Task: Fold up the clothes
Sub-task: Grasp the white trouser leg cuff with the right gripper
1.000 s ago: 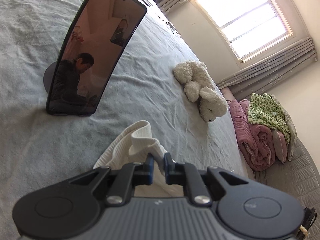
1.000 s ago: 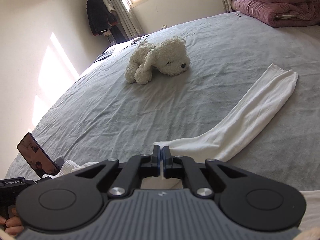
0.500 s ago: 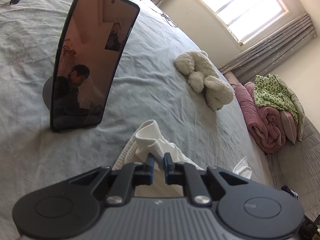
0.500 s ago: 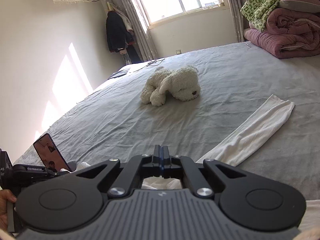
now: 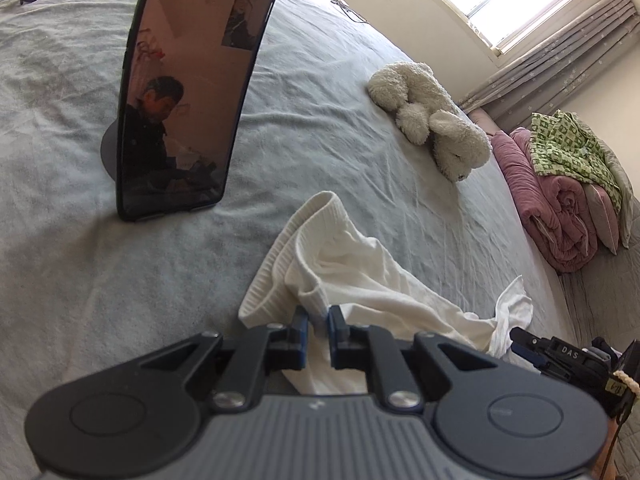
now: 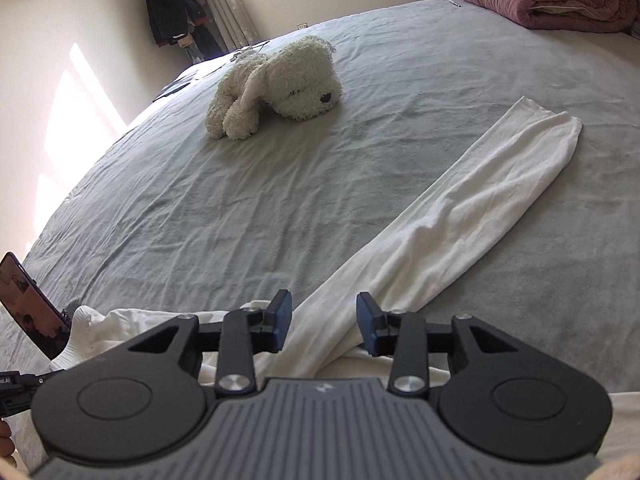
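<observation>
A white long-sleeved garment point(image 5: 360, 276) lies crumpled on the grey bed sheet point(image 5: 80, 272). My left gripper point(image 5: 318, 318) is shut on a fold of its ribbed edge, close to the sheet. In the right wrist view one sleeve point(image 6: 460, 220) stretches flat toward the far right, its cuff the farthest part. My right gripper point(image 6: 324, 316) is open just above the base of that sleeve, with cloth showing between its fingers and nothing pinched. The garment's body is mostly hidden under both grippers.
A phone point(image 5: 192, 92) stands upright on a round stand to the left of the garment, also seen as a phone point(image 6: 28, 304) at the left edge. A white plush dog point(image 6: 276, 84) lies mid-bed. Folded pink and green quilts point(image 5: 560, 200) are stacked at the far side.
My right gripper has opened and let go of the white cloth, and dipped back toward the bed. My left gripper stays shut on the fold, with more of the garment spread out beyond it.
</observation>
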